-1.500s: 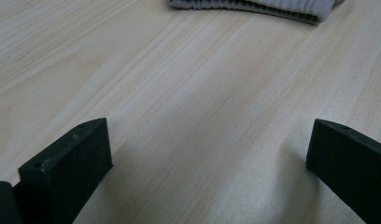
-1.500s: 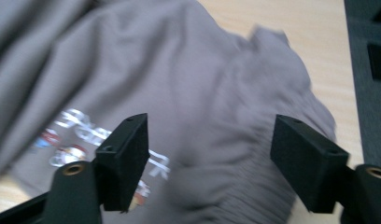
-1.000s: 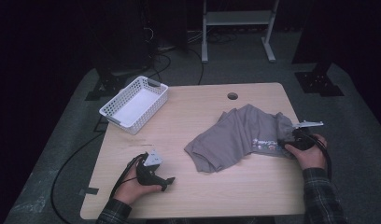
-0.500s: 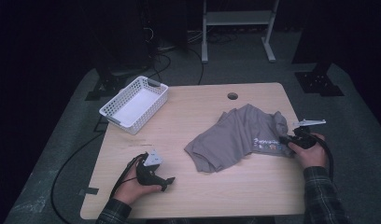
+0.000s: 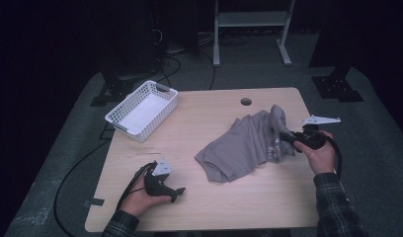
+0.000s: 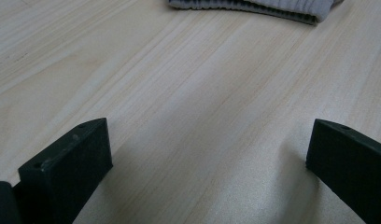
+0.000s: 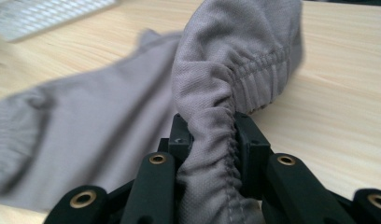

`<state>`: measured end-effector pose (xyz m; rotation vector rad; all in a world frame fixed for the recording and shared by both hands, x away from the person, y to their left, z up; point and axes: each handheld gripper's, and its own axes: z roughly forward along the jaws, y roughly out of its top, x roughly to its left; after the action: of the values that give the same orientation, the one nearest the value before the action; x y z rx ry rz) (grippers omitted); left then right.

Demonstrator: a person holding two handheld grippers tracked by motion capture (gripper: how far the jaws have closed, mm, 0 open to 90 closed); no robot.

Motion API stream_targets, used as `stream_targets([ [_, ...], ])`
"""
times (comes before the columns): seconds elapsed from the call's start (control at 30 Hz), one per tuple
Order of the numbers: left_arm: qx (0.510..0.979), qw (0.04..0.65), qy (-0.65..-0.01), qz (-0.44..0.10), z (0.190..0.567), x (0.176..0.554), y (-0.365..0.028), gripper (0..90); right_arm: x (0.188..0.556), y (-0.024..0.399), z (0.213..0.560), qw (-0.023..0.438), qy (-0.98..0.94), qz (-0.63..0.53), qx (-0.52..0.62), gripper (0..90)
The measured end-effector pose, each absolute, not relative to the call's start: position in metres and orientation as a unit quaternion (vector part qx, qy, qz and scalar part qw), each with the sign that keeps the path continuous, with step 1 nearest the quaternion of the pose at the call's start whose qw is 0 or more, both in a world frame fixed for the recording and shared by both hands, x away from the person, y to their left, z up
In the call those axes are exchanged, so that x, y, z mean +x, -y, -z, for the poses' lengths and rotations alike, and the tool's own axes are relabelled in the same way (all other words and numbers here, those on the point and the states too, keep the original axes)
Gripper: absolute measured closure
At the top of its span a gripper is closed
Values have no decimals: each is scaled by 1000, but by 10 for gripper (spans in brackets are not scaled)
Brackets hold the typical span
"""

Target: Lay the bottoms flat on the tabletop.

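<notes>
While right gripper (image 7: 208, 133) pinches the grey garment (image 5: 244, 143) by its seam — lifting to unfurl | left gripper (image 6: 207, 154) spread, resting on table (image 5: 214, 113) — idle

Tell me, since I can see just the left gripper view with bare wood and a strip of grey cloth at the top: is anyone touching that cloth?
Observer: Yes. The right gripper is shut on a gathered, stitched edge of the grey garment, its jaws having just closed.
Operator: Is the garment lying flat?
Observer: No. The pinched edge is raised off the table; the rest lies crumpled.
Operator: Anything else on the table?
Observer: A white basket sits at the far left corner.
</notes>
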<state>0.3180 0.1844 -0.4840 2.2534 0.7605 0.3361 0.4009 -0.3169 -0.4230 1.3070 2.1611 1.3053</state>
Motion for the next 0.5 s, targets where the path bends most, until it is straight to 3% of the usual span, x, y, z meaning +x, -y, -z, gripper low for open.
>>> stream_targets([
  [0.5,875,361,-294,-131,484,318,-184,0,424,222,439,107,-824,-420,365,707],
])
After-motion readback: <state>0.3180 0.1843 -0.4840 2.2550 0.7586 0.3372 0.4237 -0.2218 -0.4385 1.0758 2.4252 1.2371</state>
